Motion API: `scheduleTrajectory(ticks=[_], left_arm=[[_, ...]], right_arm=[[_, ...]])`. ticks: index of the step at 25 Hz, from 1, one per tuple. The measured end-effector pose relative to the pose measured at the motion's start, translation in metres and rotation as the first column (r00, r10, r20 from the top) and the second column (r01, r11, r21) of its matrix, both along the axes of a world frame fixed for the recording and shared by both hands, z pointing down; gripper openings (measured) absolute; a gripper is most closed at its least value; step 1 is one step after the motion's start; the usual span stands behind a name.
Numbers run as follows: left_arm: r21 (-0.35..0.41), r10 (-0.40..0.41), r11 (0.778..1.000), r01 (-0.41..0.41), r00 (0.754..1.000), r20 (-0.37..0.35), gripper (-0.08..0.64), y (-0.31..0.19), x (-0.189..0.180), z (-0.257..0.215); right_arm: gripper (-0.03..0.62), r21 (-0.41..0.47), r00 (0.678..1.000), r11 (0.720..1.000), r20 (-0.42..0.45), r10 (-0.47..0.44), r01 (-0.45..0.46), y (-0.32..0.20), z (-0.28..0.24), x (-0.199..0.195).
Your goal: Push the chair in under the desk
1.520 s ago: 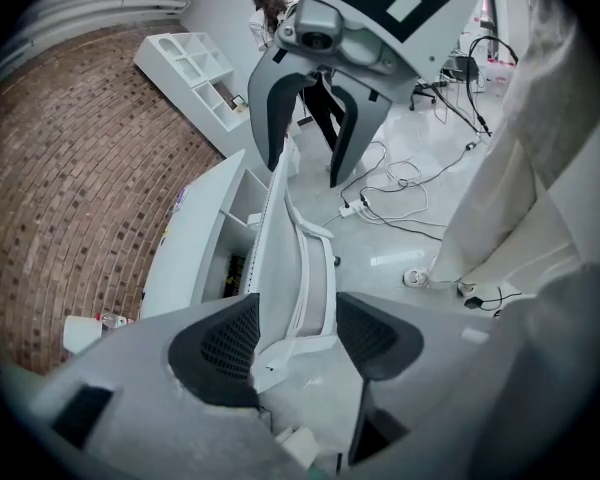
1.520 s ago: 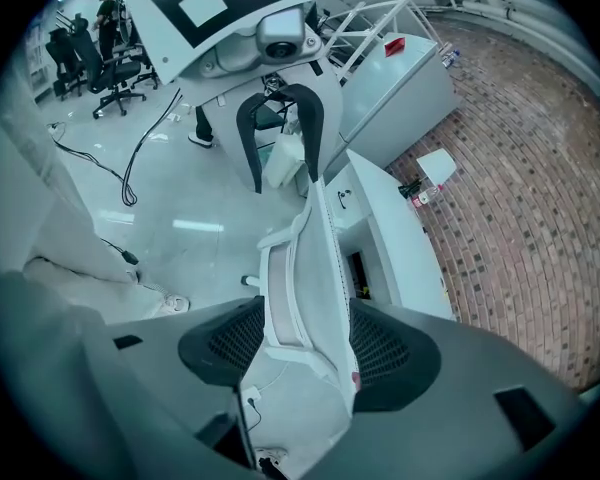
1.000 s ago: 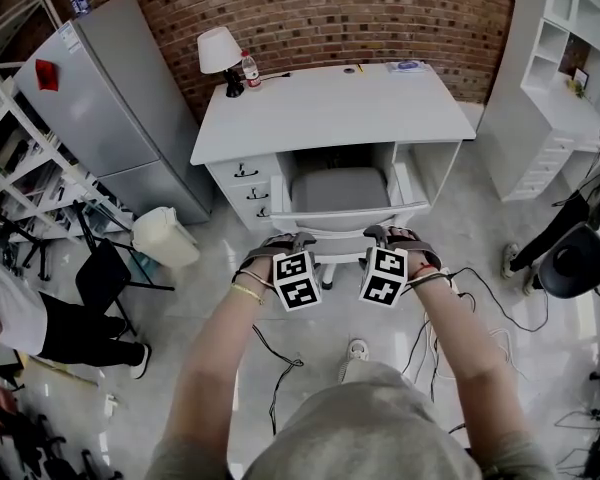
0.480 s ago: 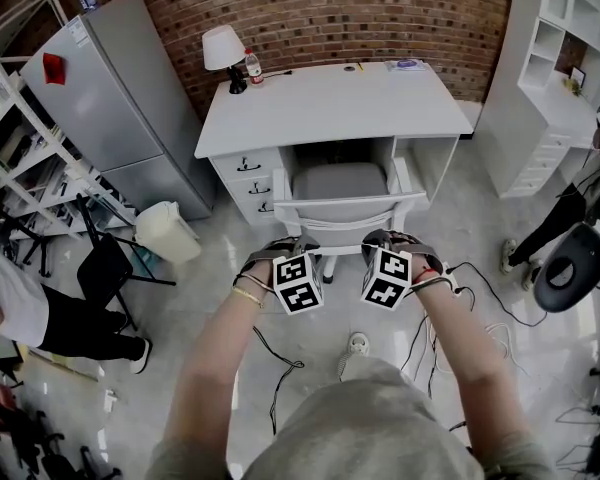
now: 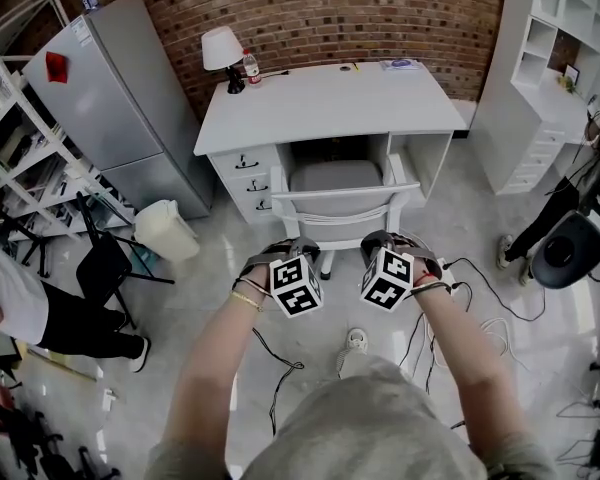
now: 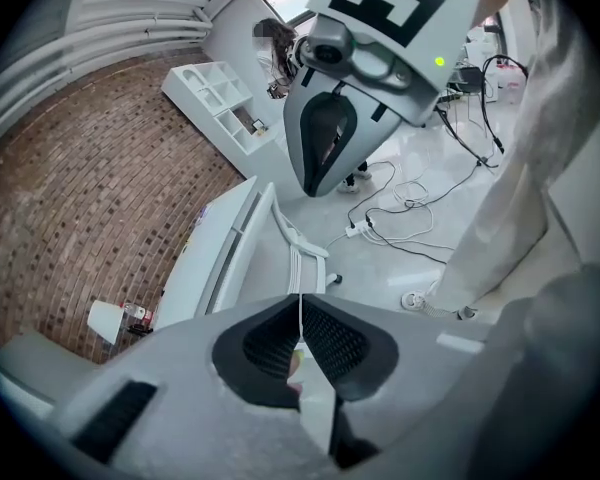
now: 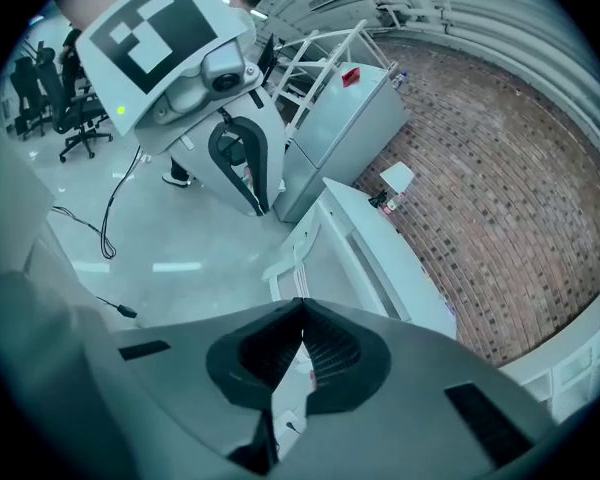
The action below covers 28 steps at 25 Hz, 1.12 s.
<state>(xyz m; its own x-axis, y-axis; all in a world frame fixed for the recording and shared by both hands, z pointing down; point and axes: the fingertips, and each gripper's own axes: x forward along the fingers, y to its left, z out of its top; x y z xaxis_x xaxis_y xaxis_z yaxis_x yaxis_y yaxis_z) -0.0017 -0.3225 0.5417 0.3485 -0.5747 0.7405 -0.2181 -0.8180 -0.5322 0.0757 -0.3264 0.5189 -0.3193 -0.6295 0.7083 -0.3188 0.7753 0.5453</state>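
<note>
A white chair [image 5: 345,204] with a grey seat stands partly under the white desk [image 5: 330,103], its backrest toward me. My left gripper [image 5: 300,242] and right gripper [image 5: 376,240] are side by side a short way back from the backrest, touching nothing. Both are shut and hold nothing. In the left gripper view the closed left gripper [image 6: 301,298] points at the chair [image 6: 298,253], with the right gripper [image 6: 325,153] beside it. Ahead of the closed right gripper [image 7: 302,304] in the right gripper view are the chair [image 7: 292,253] and desk [image 7: 380,258].
A lamp [image 5: 218,48] and bottle [image 5: 248,68] stand on the desk's back left corner. A grey fridge [image 5: 110,98], white bin [image 5: 165,233] and black folding chair [image 5: 105,268] are on the left. Cables [image 5: 460,298] run across the floor; a black office chair [image 5: 570,253] is on the right.
Both grippers have come back from the chair's backrest, which they were right up against. The chair now sits a little deeper under the desk.
</note>
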Motion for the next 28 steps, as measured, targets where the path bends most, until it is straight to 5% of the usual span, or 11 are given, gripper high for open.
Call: scheduleTrajectory(ticks=[13,28], left_arm=[[-0.037,-0.155,0.988,0.151,0.976,-0.155,0.011,0.042,0.004,-0.006],[-0.144,-0.355,0.935,0.324,0.836,-0.418,0.011,0.106,0.006,-0.013]], right_arm=[[0.008,-0.033,0.979,0.996,0.183,0.086,-0.081,0.043,-0.011,0.001],[0.008,-0.098,0.855,0.974,0.466,0.227,-0.205,0.104,-0.026,0.005]])
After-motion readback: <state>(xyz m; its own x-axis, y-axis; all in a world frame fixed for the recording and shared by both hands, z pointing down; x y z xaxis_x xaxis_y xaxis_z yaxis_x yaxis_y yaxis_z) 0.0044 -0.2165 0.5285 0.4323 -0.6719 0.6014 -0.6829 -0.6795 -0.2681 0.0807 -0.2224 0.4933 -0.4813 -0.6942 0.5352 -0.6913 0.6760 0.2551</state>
